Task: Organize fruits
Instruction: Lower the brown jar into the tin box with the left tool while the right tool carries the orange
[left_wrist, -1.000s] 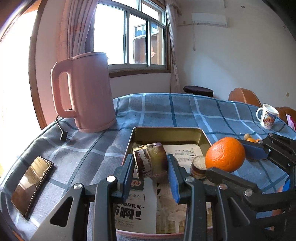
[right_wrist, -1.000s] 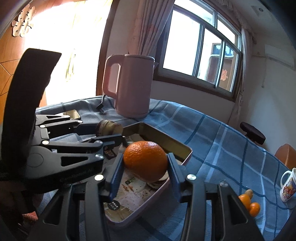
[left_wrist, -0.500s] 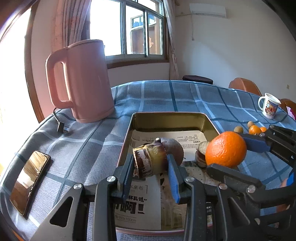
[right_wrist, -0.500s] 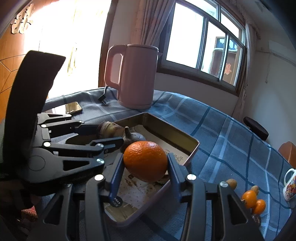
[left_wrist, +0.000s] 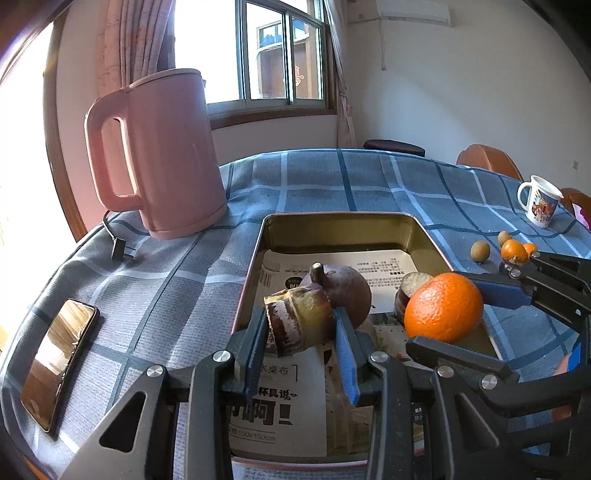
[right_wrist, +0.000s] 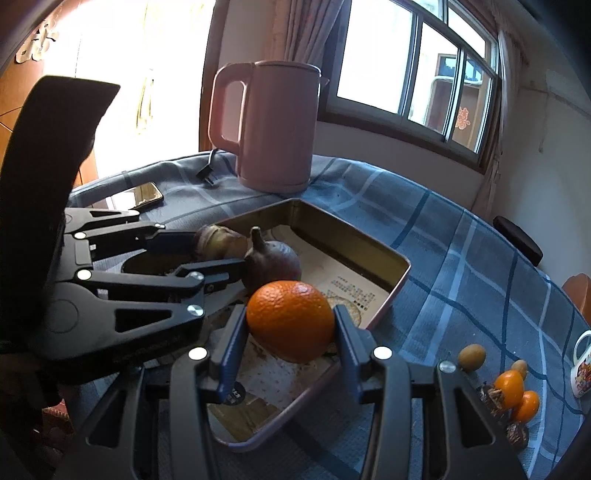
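Note:
My left gripper (left_wrist: 300, 332) is shut on a brownish, striped stubby piece (left_wrist: 295, 322) held over the paper-lined metal tray (left_wrist: 258, 236). My right gripper (right_wrist: 290, 332) is shut on a large orange (right_wrist: 290, 319), also over the tray (right_wrist: 400, 275); the orange also shows in the left wrist view (left_wrist: 443, 312). A dark purple round fruit with a stem (left_wrist: 351, 291) lies in the tray just beyond my left gripper; it also shows in the right wrist view (right_wrist: 271, 260). A cut dark piece (left_wrist: 406, 286) lies beside it.
A pink kettle (left_wrist: 162, 155) with cord and plug (left_wrist: 120, 249) stands left of the tray. A phone (left_wrist: 59, 360) lies near the table's left edge. Small oranges and brown fruits (right_wrist: 513, 384) lie right of the tray, near a mug (left_wrist: 539, 201). A checked blue cloth covers the table.
Both grippers have drawn back and risen a little over the tray with their fruit still held. The purple fruit, hidden before, now shows beyond the left gripper.

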